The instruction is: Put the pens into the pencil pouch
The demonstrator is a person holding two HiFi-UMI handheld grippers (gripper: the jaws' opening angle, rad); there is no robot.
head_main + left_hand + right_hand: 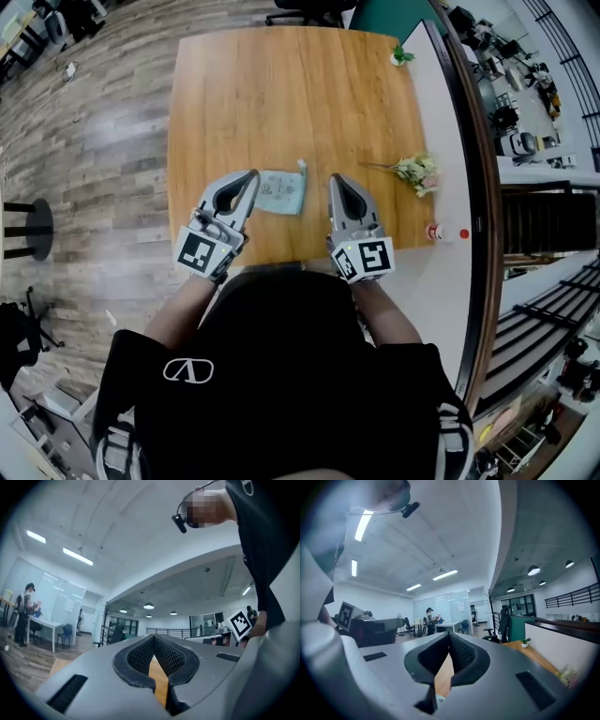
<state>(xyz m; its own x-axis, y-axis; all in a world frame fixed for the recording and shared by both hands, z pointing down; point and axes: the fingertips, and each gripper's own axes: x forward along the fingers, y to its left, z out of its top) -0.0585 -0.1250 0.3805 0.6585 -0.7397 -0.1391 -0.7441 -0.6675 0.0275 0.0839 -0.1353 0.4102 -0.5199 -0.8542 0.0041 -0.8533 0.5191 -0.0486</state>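
Wooden tabletop [281, 94] fills most of the head view, and the pencil pouch [282, 191], a pale teal one, lies flat close to the near edge, about midway along it. The left gripper [251, 174] and right gripper [335, 178] sit on either side of the pouch in that picture, both pointing away from the person. The left one's tip is just beside the pouch's left edge, the right one's a bit further off.

From above you can't really judge the jaws, but the gripper views settle it. In the left gripper view the left gripper [153, 638] has its tips pressed together with nothing caught in them, just bare wood showing through the gap lower down. Same deal for the right gripper [449, 635] in its own view: clenched and empty.

Those two views look level across an office, so they miss the pouch's spot on the table entirely. The right gripper view does catch the little potted plant [525, 642] at the far right corner and the bunch of flowers [566, 674] along the right edge. The head view has both too: plant [400, 56], flowers [417, 172].
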